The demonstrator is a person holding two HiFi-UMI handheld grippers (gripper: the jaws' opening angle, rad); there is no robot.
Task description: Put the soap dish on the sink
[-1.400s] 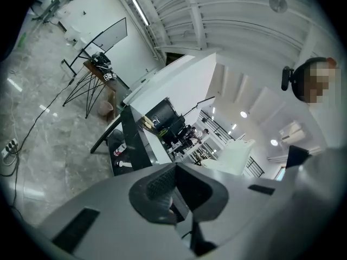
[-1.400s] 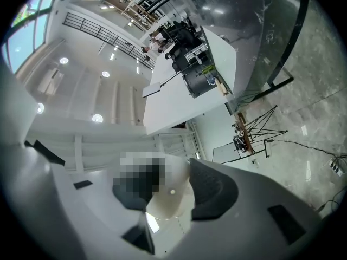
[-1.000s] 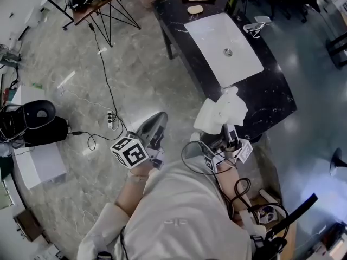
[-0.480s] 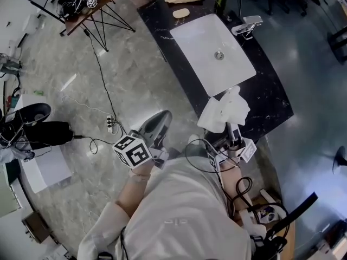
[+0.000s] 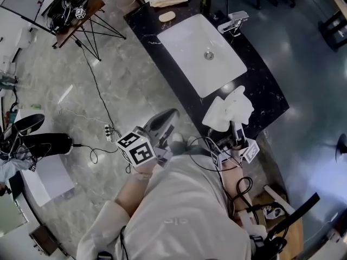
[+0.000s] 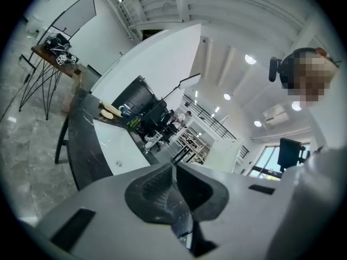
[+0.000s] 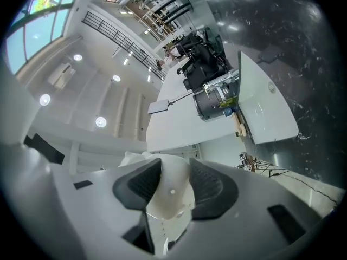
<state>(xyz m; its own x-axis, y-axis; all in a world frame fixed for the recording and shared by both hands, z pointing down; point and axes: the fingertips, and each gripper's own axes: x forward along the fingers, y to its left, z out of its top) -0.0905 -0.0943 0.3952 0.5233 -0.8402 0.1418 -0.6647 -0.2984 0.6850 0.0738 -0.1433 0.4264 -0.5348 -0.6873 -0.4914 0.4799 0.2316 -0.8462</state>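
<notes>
the right claw [image 5: 234, 128] pinches the white soap dish [image 5: 227, 110] by its near edge, one dark pad on each side of it. in the right gripper view the soap dish [image 7: 169, 198] fills the gap between the two pads of the claw [image 7: 174, 186], and it sticks up and away from them. from the head view the dish is up in the air over the near end of the black counter [image 5: 263, 93]. it sits just this side of the white sink [image 5: 187, 39] and is not on it. the left claw [image 5: 169, 117] is pressed together with nothing in it, and the left gripper view shows its two pads [image 6: 157, 186] touching along one thin line. it points out over the grey stone floor [image 5: 81, 107], just beside the counter's near corner. at the far end of the sink stands a shiny tap [image 5: 232, 21]. a small tan oval thing [image 5: 167, 16] lies on the counter past the sink. a white plug strip [image 5: 108, 130] with wires lies on the floor to the left.
</notes>
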